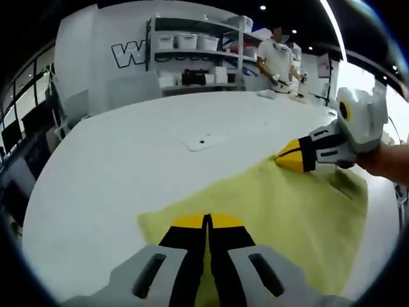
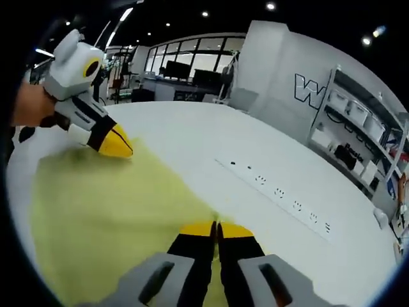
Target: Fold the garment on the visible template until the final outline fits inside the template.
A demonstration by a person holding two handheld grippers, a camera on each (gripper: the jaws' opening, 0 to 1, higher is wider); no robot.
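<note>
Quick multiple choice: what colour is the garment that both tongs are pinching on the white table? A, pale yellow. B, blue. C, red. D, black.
A: the garment spread on the white table is pale yellow, and the left tongs and the right tongs are each closed on an edge of it.

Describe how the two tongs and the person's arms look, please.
Left tongs and right tongs match: yellow tips, black fingers, light grey bodies with slots. Seen from across, each carries a white housing with a yellow-ringed dark lens. Forearms are bare, with no sleeve visible.
</note>
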